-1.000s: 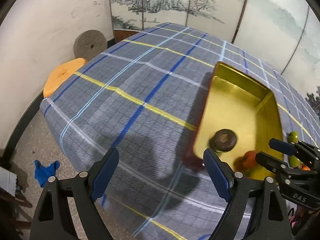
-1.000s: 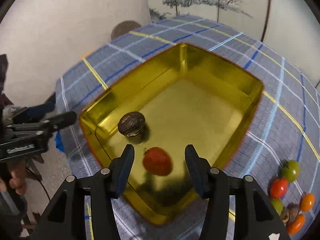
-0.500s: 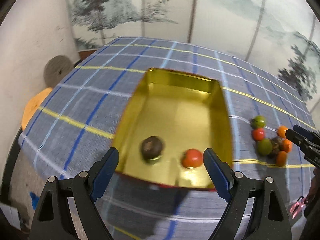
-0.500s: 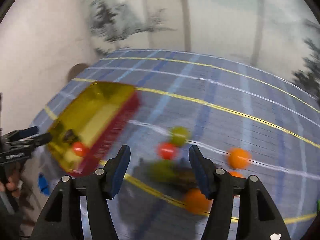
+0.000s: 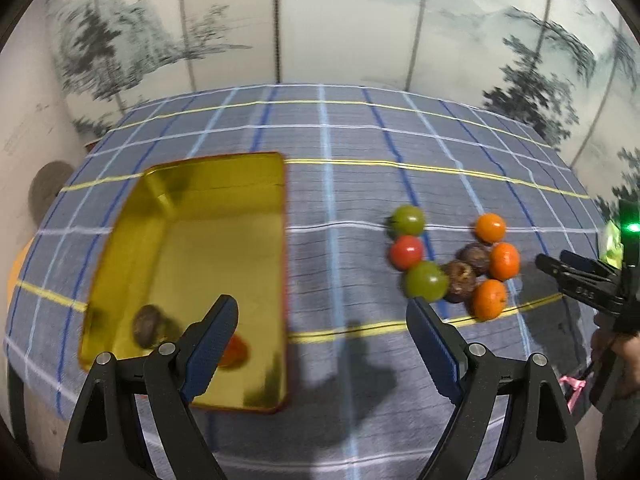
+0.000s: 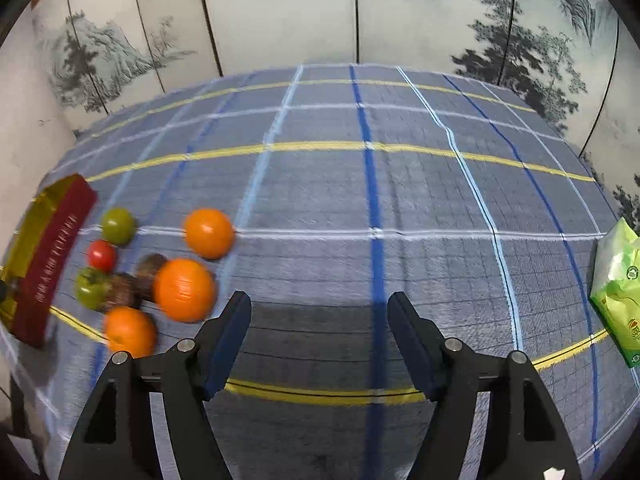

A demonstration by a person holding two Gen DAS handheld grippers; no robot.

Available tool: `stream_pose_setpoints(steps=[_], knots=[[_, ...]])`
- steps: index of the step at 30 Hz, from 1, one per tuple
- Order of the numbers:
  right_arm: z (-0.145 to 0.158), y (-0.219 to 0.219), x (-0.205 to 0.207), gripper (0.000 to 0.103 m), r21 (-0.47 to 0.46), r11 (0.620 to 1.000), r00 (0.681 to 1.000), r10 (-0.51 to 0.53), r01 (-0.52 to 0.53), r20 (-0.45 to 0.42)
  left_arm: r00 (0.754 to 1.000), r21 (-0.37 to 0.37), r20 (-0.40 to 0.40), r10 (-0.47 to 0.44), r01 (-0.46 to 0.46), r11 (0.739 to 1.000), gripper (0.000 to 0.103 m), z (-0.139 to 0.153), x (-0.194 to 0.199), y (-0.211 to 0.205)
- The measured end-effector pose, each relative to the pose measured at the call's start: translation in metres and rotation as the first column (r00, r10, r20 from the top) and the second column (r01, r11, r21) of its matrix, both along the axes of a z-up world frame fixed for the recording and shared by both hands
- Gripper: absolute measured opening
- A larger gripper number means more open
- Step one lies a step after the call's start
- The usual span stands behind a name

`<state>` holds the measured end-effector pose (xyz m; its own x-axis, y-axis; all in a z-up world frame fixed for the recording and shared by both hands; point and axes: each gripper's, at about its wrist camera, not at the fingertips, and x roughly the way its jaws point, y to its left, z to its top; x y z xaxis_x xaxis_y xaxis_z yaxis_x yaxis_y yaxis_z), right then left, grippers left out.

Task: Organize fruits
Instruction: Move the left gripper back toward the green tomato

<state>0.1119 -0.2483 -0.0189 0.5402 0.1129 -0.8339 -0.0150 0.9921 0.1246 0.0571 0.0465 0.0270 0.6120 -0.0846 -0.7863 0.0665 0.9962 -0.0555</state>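
A gold tin (image 5: 192, 248) on the plaid cloth holds a dark brown fruit (image 5: 146, 326) and a red tomato (image 5: 236, 352). To its right lies a cluster of fruit: a green tomato (image 5: 408, 220), a red tomato (image 5: 406, 252), brown fruits (image 5: 460, 280) and oranges (image 5: 489, 299). My left gripper (image 5: 322, 308) hangs open and empty between tin and cluster. The right gripper (image 6: 319, 304) hovers over bare cloth to the right of the oranges (image 6: 184, 290), its jaws opening with nothing between them. It also shows at the right edge (image 5: 554, 260) of the left wrist view.
A green packet (image 6: 618, 288) lies at the table's right edge. The tin's red outer wall (image 6: 48, 256) stands left of the cluster. A painted folding screen (image 6: 360, 20) closes the far side. The cloth (image 6: 400, 200) stretches right of the fruit.
Both views have swung right, from the tin to the fruit cluster. The red tomato that was between the right fingers now lies in the tin, and the right jaws stand wider.
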Motion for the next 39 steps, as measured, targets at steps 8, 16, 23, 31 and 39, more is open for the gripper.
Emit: stream_pose_setpoints(steps=[8,16,23,31,39], knots=[[-0.017,-0.006,0.006,0.08,-0.023,0.999,0.999,0.032,-0.032,0.016,0.998,0.0,-0.021,-0.055,0.055,0.998,0.085,-0.018,0.016,-0.033],[-0.024,-0.007,0.015,0.093,-0.058,0.995,0.997,0.078,-0.077,0.017,0.994,0.006,-0.051,-0.097,0.097,0.995,0.083,-0.036,0.027,-0.051],[-0.027,-0.007,0.018,0.103,-0.055,0.995,0.997,0.083,-0.083,0.001,0.988,-0.003,-0.087,-0.124,0.124,0.992,0.075,-0.054,0.035,-0.06],[-0.026,-0.007,0.018,0.103,-0.055,0.995,0.997,0.083,-0.083,0.0,0.983,-0.013,-0.093,-0.156,0.155,0.988,0.071,-0.063,0.045,-0.07],[-0.027,-0.007,0.018,0.103,-0.055,0.995,0.997,0.083,-0.083,0.0,0.982,-0.036,-0.068,-0.174,0.172,0.984,0.064,-0.065,0.052,-0.072]])
